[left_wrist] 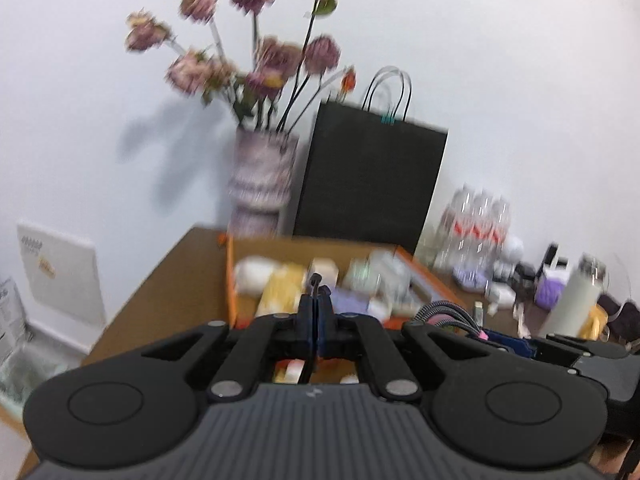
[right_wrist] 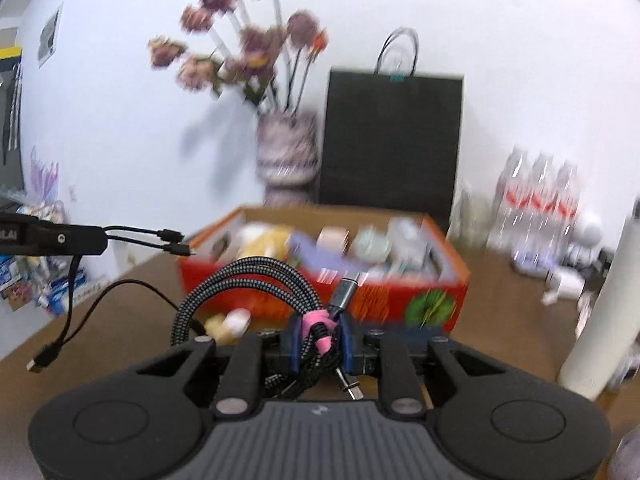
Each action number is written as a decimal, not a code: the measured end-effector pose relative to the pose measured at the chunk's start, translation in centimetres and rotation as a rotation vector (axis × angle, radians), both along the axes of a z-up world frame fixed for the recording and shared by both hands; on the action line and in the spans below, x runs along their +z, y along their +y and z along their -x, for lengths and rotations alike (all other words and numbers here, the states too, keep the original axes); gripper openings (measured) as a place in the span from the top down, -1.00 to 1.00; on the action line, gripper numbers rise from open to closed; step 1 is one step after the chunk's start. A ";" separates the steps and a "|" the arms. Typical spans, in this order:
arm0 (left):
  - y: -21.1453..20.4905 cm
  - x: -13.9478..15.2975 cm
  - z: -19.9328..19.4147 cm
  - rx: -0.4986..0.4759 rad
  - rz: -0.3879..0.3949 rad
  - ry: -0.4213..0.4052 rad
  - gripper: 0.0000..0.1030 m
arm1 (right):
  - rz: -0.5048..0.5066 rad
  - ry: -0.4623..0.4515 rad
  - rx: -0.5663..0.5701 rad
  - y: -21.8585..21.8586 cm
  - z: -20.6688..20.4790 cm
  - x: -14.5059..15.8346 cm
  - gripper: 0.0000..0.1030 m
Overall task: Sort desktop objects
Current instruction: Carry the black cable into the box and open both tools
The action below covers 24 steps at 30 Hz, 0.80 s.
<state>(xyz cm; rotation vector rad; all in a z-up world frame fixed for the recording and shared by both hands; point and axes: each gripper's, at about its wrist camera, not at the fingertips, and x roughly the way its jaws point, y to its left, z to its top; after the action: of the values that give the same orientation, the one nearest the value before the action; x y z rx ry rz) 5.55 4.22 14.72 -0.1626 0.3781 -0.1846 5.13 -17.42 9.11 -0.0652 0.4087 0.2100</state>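
Note:
My left gripper (left_wrist: 316, 312) is shut on a thin black cable (left_wrist: 315, 282) whose plug end sticks up between the fingers. In the right wrist view that cable (right_wrist: 144, 236) hangs from the left gripper at the left edge, with several plug ends dangling. My right gripper (right_wrist: 320, 340) is shut on a coiled braided black-and-grey cable (right_wrist: 248, 276) bound by a pink tie (right_wrist: 316, 322). An orange cardboard box (right_wrist: 360, 300) full of small items stands on the brown table just beyond both grippers; it also shows in the left wrist view (left_wrist: 230, 280).
A vase of dried flowers (left_wrist: 264, 180) and a black paper bag (left_wrist: 372, 184) stand against the wall behind the box. Water bottles (right_wrist: 540, 196), a tall white flask (right_wrist: 604, 308) and small clutter are at the right. The table's left edge (left_wrist: 132, 300) drops off.

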 end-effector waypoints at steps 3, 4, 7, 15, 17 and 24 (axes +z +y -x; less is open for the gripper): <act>-0.3 2.5 -4.2 -0.030 0.022 -0.025 0.94 | -0.009 -0.019 -0.027 -1.2 -3.9 2.1 0.65; -0.3 3.0 -5.7 -0.031 0.040 -0.020 0.94 | -0.014 -0.015 -0.025 -1.4 -5.3 2.7 0.65; -0.3 2.7 -10.9 -0.006 0.158 0.039 0.94 | -0.027 0.008 -0.028 -1.2 -10.1 3.0 0.64; 0.4 -5.6 -23.8 0.173 0.153 0.294 0.89 | -0.007 0.214 -0.049 1.3 -22.3 -1.7 0.67; 0.4 -6.6 -24.4 0.204 0.054 0.297 0.76 | 0.013 0.247 -0.049 2.2 -23.6 -2.9 0.67; 1.3 -5.5 -21.9 0.200 -0.038 0.220 -0.23 | 0.075 0.316 -0.028 4.2 -26.2 -4.8 0.18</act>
<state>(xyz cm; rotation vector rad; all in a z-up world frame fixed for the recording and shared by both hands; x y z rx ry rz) 27.45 5.51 9.18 -0.1828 0.5805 0.0381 31.36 -13.19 4.36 -0.1002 0.7320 0.1778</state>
